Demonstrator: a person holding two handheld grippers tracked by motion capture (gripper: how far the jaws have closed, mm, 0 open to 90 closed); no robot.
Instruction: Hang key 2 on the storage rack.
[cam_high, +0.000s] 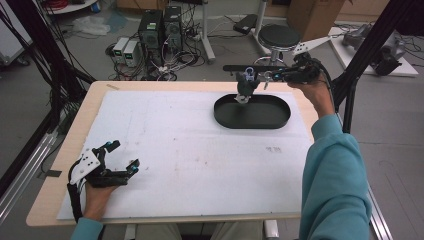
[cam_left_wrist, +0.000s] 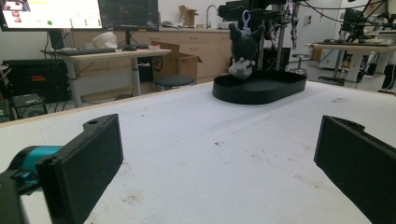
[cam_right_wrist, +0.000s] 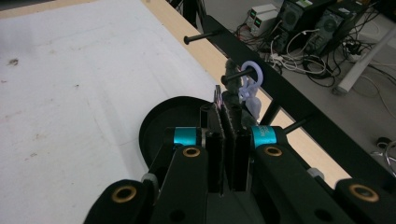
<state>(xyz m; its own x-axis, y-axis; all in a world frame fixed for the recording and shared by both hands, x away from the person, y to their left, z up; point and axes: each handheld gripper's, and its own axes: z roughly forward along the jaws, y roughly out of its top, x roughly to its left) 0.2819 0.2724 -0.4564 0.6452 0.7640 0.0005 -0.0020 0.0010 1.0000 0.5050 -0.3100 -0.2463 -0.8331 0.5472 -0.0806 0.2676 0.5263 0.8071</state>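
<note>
I have the right gripper (cam_right_wrist: 226, 140) with its jaws closed on a flap of the dark plush keychain toy (cam_left_wrist: 243, 49), which hangs above the black oval tray (cam_high: 252, 120), its pale ring (cam_right_wrist: 250, 74) slipped onto a peg of the black rack bar (cam_right_wrist: 280, 88) just behind the tray. As I judge it, the ring could slide back off the peg tip, or the toy could tug the rack if I pull away before letting go. My left gripper (cam_high: 122, 157) rests on the desk (cam_high: 200, 165) well apart from the tray, jaws wide open and empty.
</note>
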